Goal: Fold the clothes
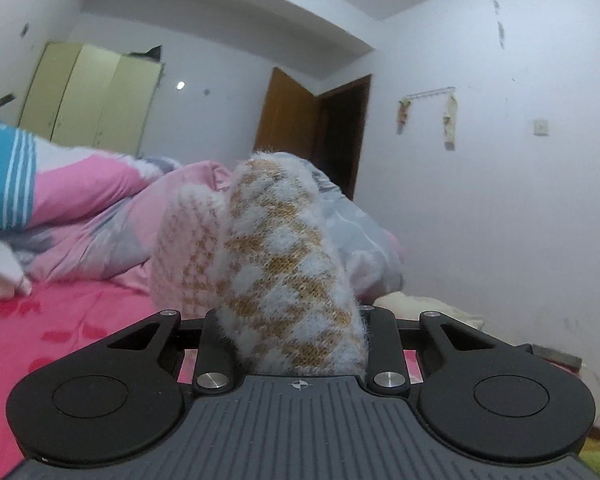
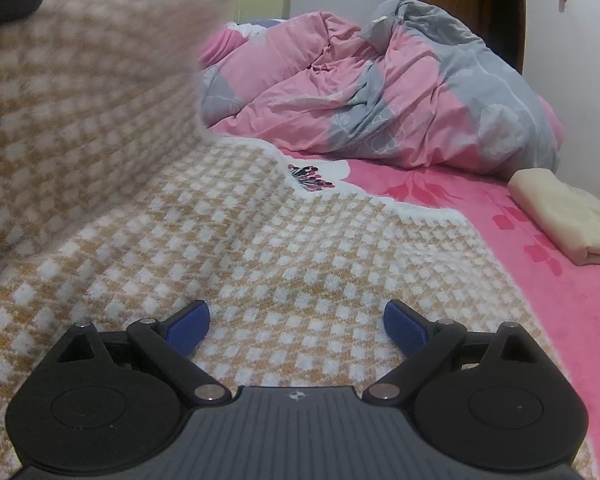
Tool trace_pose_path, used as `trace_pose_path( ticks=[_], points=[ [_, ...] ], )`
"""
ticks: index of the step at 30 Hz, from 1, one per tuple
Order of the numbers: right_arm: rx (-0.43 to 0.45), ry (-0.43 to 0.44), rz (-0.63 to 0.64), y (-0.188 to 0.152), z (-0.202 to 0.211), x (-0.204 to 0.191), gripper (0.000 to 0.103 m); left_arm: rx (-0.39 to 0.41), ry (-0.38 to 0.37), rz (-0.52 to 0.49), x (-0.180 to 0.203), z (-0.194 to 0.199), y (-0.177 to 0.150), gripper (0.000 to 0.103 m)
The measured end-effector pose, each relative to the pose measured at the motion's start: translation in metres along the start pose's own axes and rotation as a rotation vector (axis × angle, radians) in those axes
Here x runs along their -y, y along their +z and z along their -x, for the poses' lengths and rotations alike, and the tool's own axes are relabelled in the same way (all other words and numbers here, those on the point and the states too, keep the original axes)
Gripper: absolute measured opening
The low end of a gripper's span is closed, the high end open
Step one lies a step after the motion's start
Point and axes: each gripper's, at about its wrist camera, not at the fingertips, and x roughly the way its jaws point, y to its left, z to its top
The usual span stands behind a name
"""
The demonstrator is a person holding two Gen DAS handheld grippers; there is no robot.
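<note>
My left gripper (image 1: 292, 320) has its jaws pinching a bunched fold of the checked knit sweater (image 1: 284, 264), lifted off the bed. My right gripper (image 2: 296, 324) hangs with jaws spread just above the sweater, which lies flat on the pink bedsheet (image 2: 540, 280). Farther off lie a crumpled pink-and-grey quilt (image 2: 380, 92) and, on the right, a folded cream cloth (image 2: 568, 216).
</note>
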Motion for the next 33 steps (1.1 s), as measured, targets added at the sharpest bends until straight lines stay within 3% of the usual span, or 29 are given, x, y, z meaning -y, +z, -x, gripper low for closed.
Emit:
trace_pose_path(
  ticks=[5,7,8,9,10,13,15,17,22,25,30,33],
  points=[
    [0.044,0.001,0.011,0.010,0.017,0.008,0.082,-0.006,0.027,0.003,-0.006,-0.006,0.005,0.028],
    [0.078,0.026,0.006,0.024,0.022,0.013,0.067,-0.011,0.035,-0.002,-0.006,-0.007,0.005,0.028],
    [0.085,0.048,0.008,0.033,0.021,0.013,0.065,-0.014,0.037,-0.004,-0.006,-0.007,0.004,0.028],
    [0.085,0.073,0.019,0.043,0.017,0.011,0.054,-0.013,0.036,-0.008,-0.005,-0.007,0.005,0.028],
    [0.078,0.092,0.039,0.053,0.011,0.007,0.046,-0.013,0.035,-0.011,-0.003,-0.007,0.005,0.028],
    [-0.024,0.134,0.071,0.073,-0.036,-0.006,0.036,-0.015,0.016,-0.021,-0.001,0.001,0.002,0.027],
    [-0.092,0.134,0.041,0.074,-0.073,-0.005,0.035,-0.030,0.008,-0.026,0.000,0.003,-0.001,0.027],
    [-0.113,0.165,-0.043,0.077,-0.083,0.008,0.034,-0.038,0.012,-0.016,-0.004,0.001,-0.004,0.027],
    [-0.063,0.240,-0.191,0.084,-0.037,0.047,0.032,-0.029,0.010,0.010,-0.014,0.005,0.000,0.027],
    [-0.061,0.271,-0.142,0.089,-0.026,0.044,0.031,-0.031,0.011,0.024,-0.016,0.007,-0.001,0.027],
    [-0.123,0.216,-0.012,0.078,-0.074,0.014,0.030,-0.040,0.018,0.023,-0.013,0.006,-0.001,0.027],
    [-0.116,0.232,-0.048,0.084,-0.047,0.025,0.026,-0.036,0.030,0.050,-0.019,0.007,0.003,0.027]
  ],
)
